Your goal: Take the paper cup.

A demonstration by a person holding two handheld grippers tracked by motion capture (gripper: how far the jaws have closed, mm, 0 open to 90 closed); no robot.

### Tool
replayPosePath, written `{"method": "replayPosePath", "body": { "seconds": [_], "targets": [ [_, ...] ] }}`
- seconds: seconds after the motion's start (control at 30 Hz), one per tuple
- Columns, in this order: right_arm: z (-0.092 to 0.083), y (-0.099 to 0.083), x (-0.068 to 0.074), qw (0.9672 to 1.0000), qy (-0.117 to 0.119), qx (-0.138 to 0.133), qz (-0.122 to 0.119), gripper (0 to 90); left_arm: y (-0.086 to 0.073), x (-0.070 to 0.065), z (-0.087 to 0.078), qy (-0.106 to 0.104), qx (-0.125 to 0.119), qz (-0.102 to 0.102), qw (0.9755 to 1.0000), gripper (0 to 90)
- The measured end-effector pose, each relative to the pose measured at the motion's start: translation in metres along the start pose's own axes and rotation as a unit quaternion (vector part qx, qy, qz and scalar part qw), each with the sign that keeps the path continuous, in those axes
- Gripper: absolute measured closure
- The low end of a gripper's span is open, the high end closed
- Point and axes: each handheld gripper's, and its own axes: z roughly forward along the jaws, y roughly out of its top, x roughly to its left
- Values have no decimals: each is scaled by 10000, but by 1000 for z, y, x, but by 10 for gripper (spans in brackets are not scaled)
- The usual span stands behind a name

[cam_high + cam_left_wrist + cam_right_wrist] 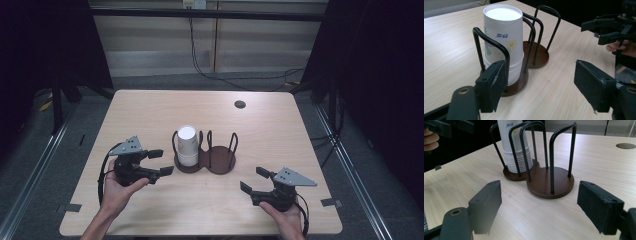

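A stack of white paper cups (187, 145) with a flower print stands upside down in the left bay of a two-bay holder (221, 161) made of a brown base and black wire hoops. The right bay holds nothing. My left gripper (164, 162) sits just left of the holder, open and pointing at the cups (502, 37), apart from them. In its own view the left gripper (539, 87) has only bare table between its jaws. My right gripper (251, 179) rests near the front right, open, facing the holder (549, 182) and the cups (516, 152).
A round cable hole (240, 104) lies in the table top (150, 110) at the back right. Black cables (210, 75) trail over the floor behind the table. Dark frame posts stand at both sides.
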Motion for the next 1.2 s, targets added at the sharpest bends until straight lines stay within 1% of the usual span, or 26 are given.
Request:
{"method": "replayPosePath", "body": {
  "seconds": [0.07,0.1,0.4,0.43,0.53,0.57,0.67,0.7,0.73,0.77,0.83,0.87,0.97,1.0,1.03,1.1,1.2],
  "targets": [
    [0,0,0,10000,-1,5,-5,192,1,1,0,-1,-5,15,10000,246],
    [0,0,0,10000,-1,5,-5,192,3,1,1,-34,-40,-24,10000,246],
    [1,-1,1,9999,8,113,-64,187,16,2,8,0,-23,62,10000,235],
    [1,-1,1,9999,16,104,-76,187,18,2,8,26,-12,86,10000,235],
    [1,-1,1,9999,-7,132,-78,184,26,4,7,13,-30,94,10000,235],
    [1,-1,1,9999,-3,139,-76,183,29,3,7,62,5,157,9999,236],
    [2,-1,1,9999,7,147,-73,183,33,2,7,111,20,212,9997,248],
    [2,-1,1,9999,8,144,-78,183,35,2,8,184,-51,235,9995,248],
    [2,-1,2,9999,18,140,-80,183,37,2,8,217,-110,270,9993,279],
    [2,-1,2,9999,18,142,-81,183,38,3,9,210,-118,258,9994,279],
    [2,-1,2,9999,13,138,-99,183,40,5,10,211,-78,258,9994,276],
    [2,-1,2,9999,12,144,-82,180,43,8,12,219,-47,248,9994,277],
    [2,-1,2,9999,-5,155,-61,167,47,10,12,225,-40,250,9994,275],
    [2,-1,1,9999,-12,159,-47,160,50,12,12,210,-50,216,9995,274],
    [2,-1,1,9999,-21,157,-47,157,54,13,11,256,-42,251,9993,273],
    [2,-1,1,9999,-24,151,-45,155,55,13,11,242,-45,233,9994,273],
    [2,-1,0,9999,0,163,-43,152,59,15,14,276,47,257,9993,271]
  ]
}}
